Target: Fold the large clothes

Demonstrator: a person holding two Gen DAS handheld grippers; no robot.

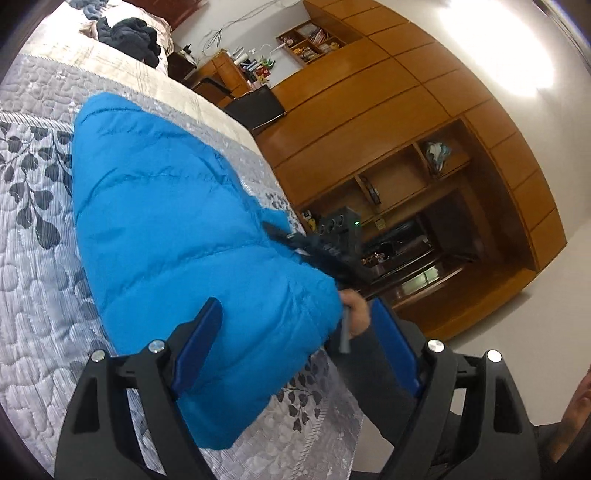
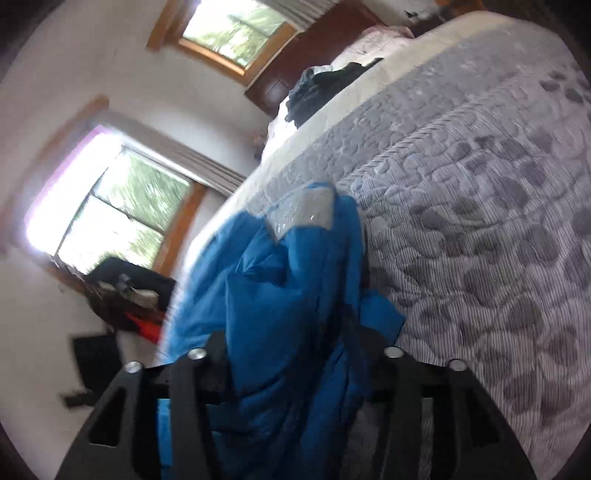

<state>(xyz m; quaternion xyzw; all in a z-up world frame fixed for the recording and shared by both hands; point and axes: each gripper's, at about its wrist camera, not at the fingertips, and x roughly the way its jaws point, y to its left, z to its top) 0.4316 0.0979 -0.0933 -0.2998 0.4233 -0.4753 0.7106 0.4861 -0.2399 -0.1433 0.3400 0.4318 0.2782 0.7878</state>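
The left gripper [image 1: 295, 332] hangs with its blue pads spread wide, empty, above a blue puffer jacket [image 1: 177, 221] lying on the grey leaf-patterned bedspread [image 1: 33, 258] near the bed's edge. The right gripper [image 2: 295, 354] has jacket fabric bunched between its fingers — clamped or not, I cannot tell. Dark clothes [image 1: 129, 35] sit far up the bed.

The left gripper [image 1: 295, 347] has a black angular frame with triangular cut-outs, round silver screws and flat blue fingers [image 1: 201, 347]. The right gripper [image 2: 295, 354] shows the same black frame and silver screws. The person wears a dark sleeve [image 1: 384, 417].
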